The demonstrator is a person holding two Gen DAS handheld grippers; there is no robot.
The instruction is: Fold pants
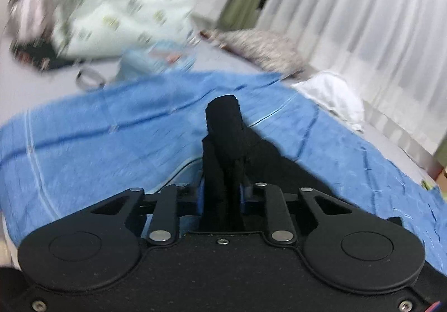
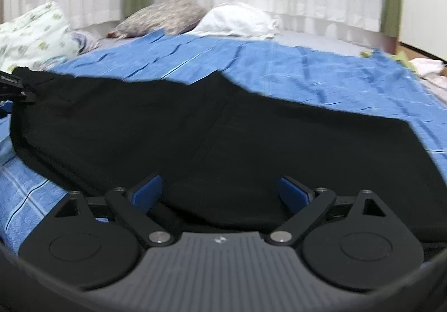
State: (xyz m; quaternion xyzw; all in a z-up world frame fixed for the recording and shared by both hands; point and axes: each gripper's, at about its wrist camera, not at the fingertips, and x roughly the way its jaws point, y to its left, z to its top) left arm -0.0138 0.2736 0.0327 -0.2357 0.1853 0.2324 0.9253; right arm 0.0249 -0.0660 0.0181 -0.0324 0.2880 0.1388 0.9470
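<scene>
My left gripper [image 1: 223,127] has its jaws pressed together on a bunched edge of the black pants [image 2: 212,127]; the fabric wraps up over the tips and trails down to the right of them. I judge that pinch to be at the waistband corner, taken so I can lift that end and carry it over for a fold. In the right wrist view the same gripper shows at the far left edge, at the pants' corner.

My right gripper [image 2: 218,194] has its jaws spread wide, pads clear of the cloth. The pants lie flat on the blue towel [image 2: 307,66] covering the bed, running from just under and between those open jaws away to the left and right. I judge that hand is waiting to take a nearer edge.

Pillows [image 2: 162,16] sit well beyond the jaws.
</scene>
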